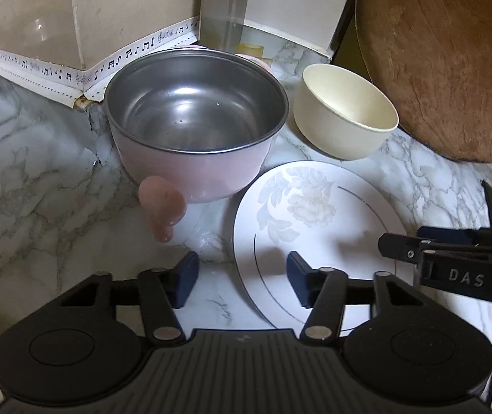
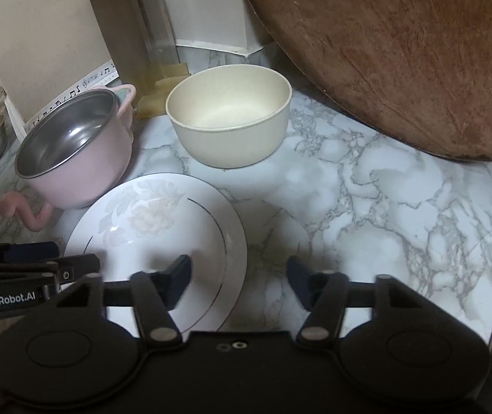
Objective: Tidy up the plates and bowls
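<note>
Nothing is stacked yet: the plate point(image 1: 314, 227) is straddled by both grippers' spread, empty fingers point(image 1: 187, 277); the bowls are left untouched.

My left gripper point(image 1: 242, 277) is matte black plastic with dark blue pads point(image 1: 187, 276) on its fingers, silver rivets at the linkage joints and two round discs behind them. My right gripper point(image 2: 239, 281) matches it, with white "DAS" lettering on its side.
</note>
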Tool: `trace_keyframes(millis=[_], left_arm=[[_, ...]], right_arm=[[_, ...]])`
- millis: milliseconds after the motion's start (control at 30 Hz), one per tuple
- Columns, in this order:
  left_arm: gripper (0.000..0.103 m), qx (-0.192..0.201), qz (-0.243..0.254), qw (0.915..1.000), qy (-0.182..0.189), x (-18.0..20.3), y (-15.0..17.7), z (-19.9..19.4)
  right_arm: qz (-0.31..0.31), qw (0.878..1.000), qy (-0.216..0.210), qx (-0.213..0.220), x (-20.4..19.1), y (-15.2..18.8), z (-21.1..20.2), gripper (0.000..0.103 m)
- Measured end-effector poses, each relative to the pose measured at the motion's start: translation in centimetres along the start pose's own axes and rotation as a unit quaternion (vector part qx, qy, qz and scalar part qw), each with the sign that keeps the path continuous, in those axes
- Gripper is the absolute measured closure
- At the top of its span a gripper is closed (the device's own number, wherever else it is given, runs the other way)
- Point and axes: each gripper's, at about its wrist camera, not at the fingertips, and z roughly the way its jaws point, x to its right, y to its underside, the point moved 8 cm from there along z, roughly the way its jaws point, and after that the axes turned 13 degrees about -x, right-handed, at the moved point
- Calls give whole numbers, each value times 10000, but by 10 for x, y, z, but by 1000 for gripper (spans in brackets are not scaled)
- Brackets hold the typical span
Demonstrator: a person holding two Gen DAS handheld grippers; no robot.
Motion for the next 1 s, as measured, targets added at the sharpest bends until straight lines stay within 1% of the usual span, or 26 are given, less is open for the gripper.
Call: trace_keyframes(millis=[33, 100, 167, 200, 267, 367, 433, 533, 667, 767, 1000], left_arm=[[59, -17, -5, 10000, 36, 0, -1, 0], [68, -48, -16, 9999, 90, 0, -1, 0], [72, -82, -26, 9998, 173, 0, 0, 0], [76, -94, -26, 9997, 219, 0, 0, 0], [81, -102, -29, 9996, 268, 0, 0, -1], [87, -122, -47, 9996, 253, -2, -1, 0], [88, -129, -63, 9995, 289, -4, -2, 0], [89, -159, -116, 9992, 358, -5, -2, 1], [90, -155, -53, 9993, 349, -6, 0, 0], [90, -175, 6, 9991, 376, -7, 3, -2], [91, -171, 73, 9989, 442, -12, 18, -11]], right_arm=[[1, 10000, -13, -9, -1, 0, 1, 51], [3, 10000, -69, -49, -2, 1, 2, 57], [38, 9999, -135, -76, -3, 1, 3, 59], [53, 9998, -181, -82, -3, 1, 3, 63], [119, 9994, -286, -134, -3, 2, 6, 67], [207, 9990, -354, -149, -1, 2, 8, 71], [285, 9987, -393, -142, 1, 2, 8, 78], [437, 9976, -512, -160, 4, 1, 8, 80], [533, 9968, -574, -153, 6, 3, 8, 85], [565, 9961, -665, -157, 7, 7, 5, 87], [498, 9964, -676, -125, 1, 24, -3, 88]])
